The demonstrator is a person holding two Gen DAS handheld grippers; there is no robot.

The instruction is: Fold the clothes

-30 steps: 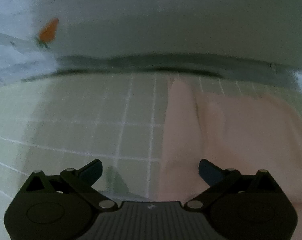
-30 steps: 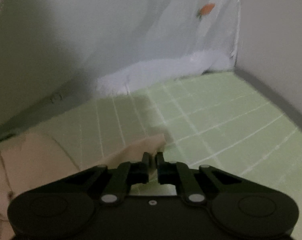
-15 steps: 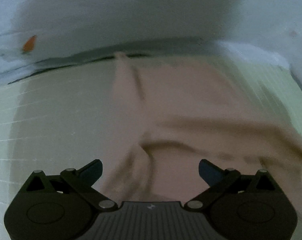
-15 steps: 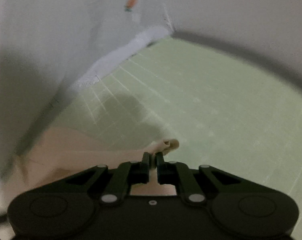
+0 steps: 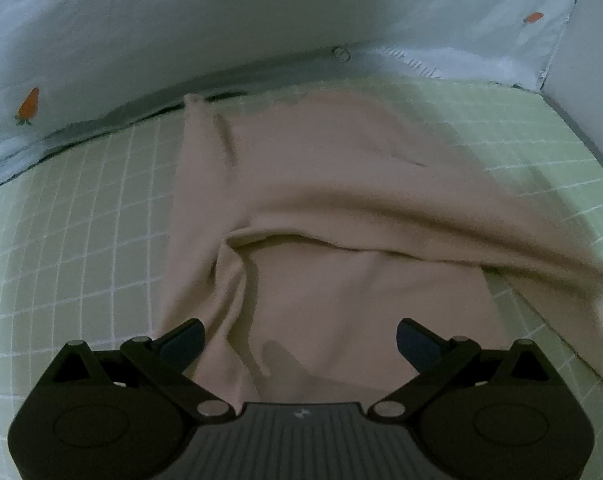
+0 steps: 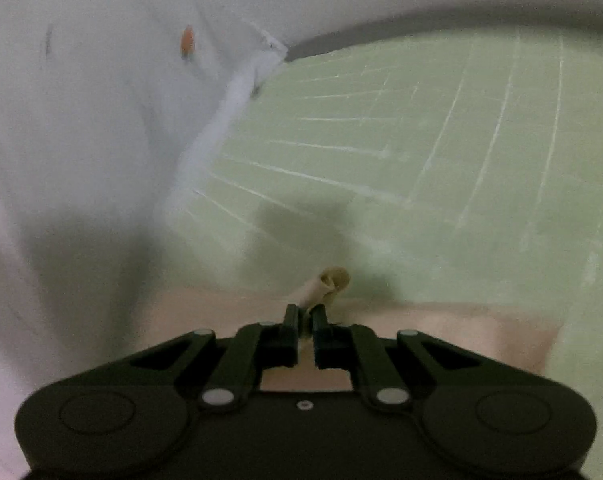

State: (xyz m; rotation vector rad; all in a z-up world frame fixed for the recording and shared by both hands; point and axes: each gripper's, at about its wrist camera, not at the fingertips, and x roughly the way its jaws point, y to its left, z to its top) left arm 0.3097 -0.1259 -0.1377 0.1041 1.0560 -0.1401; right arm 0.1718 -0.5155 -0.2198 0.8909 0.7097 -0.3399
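Beige knit fabric, a garment (image 5: 341,216), lies spread over a pale green sheet with a white grid (image 5: 81,216), directly ahead of and beneath the left tool (image 5: 299,340). That tool's two fingers stand wide apart with nothing between them, hovering above the cloth's near portion; a raised fold runs across the cloth ahead of it and stretches off towards its right. Beyond the garment, at the far edge of the sheet, a white cloth printed with small orange carrots (image 5: 27,104) rises like a wall. The right tool (image 6: 305,316) has its fingers pressed together on a rolled corner of the same garment (image 6: 329,284), which pokes out just past the fingertips, more beige cloth showing below it. Ahead of this tool lies green sheet; the carrot-print cloth stands to its left.
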